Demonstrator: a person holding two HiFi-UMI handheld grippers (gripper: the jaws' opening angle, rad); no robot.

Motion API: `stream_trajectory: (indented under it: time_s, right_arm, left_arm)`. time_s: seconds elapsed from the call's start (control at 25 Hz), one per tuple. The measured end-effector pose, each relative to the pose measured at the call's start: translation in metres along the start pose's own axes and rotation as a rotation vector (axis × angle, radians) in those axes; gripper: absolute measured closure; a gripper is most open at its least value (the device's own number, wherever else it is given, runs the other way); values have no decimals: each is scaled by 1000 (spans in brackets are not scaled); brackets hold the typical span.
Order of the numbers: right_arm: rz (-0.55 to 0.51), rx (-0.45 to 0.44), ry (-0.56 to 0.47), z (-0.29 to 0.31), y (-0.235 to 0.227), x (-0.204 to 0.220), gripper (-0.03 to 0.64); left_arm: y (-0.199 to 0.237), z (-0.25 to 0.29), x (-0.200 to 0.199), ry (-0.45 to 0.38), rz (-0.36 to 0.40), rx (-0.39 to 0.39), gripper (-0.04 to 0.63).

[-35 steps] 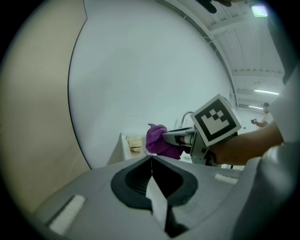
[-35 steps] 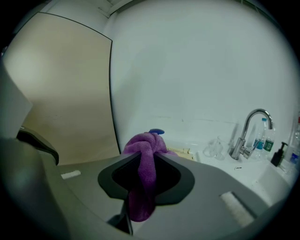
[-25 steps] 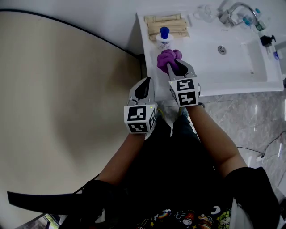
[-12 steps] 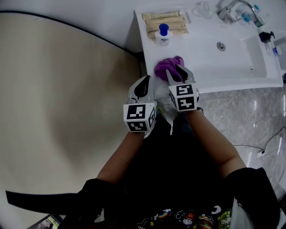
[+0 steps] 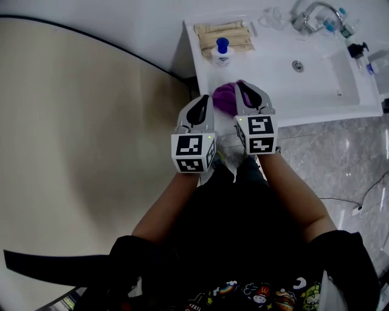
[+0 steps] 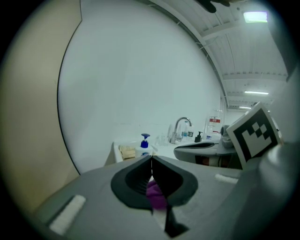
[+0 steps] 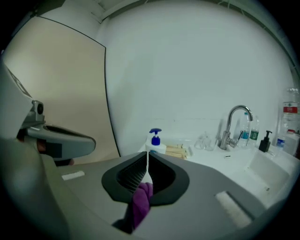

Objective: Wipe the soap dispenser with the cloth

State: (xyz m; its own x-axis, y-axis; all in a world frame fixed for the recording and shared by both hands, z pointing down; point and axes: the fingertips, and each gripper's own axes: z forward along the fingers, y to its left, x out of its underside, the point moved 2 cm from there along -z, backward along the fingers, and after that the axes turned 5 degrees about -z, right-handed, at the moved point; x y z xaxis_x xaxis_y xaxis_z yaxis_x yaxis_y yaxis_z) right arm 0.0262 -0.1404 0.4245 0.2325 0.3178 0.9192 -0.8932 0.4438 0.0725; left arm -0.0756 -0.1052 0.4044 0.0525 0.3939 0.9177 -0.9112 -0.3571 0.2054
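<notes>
The soap dispenser (image 5: 222,53), a white bottle with a blue pump, stands at the back left of the white sink counter (image 5: 273,54). It also shows ahead in the left gripper view (image 6: 144,146) and the right gripper view (image 7: 155,142). My right gripper (image 5: 241,85) is shut on the purple cloth (image 5: 223,97), which bunches under its jaws (image 7: 140,201) near the counter's front edge, well short of the dispenser. My left gripper (image 5: 205,99) is shut just left of the cloth. A bit of purple cloth (image 6: 157,194) shows through the gap behind its closed tips.
Folded beige towels (image 5: 225,33) lie behind the dispenser. The basin (image 5: 316,67) and faucet (image 5: 310,15) are to the right, with small bottles (image 5: 358,51) at the far right. A beige panel (image 5: 79,121) fills the left; marble floor (image 5: 340,152) lies below the counter.
My right gripper has drawn back with the cloth from beside the dispenser to the counter's front edge. The left gripper has come up level with it, close beside the cloth.
</notes>
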Motion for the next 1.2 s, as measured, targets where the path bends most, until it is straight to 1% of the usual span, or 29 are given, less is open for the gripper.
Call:
stream_trajectory:
  time_s: [0.12,0.28,0.48,0.6,0.72,1.2]
  right_arm:
    - [-10,10,-56,-12,-3,-27,594]
    - [-22,29,-129,-28,-9,-53,594]
    - [-46,33,-164,-41,-11,-69,594]
    - [-35,27,-166,-43,-11,-69,594]
    - [-19,15,-160,-44,-11,-68,594]
    - [-5,0,-128,-37,-7,-59,594]
  left_arm:
    - [-3,-5,-23,-59,20,4,595]
    - [-8,-7,-53,-142,50,18,595]
    - [-15,-8,-76,-198,83,24,595]
    - [-17,-7,-81,-209,93,26,595]
    - [-18,-5,-82,-203,94,23,595]
    - [-14,-1,-69,-174,74,22,595]
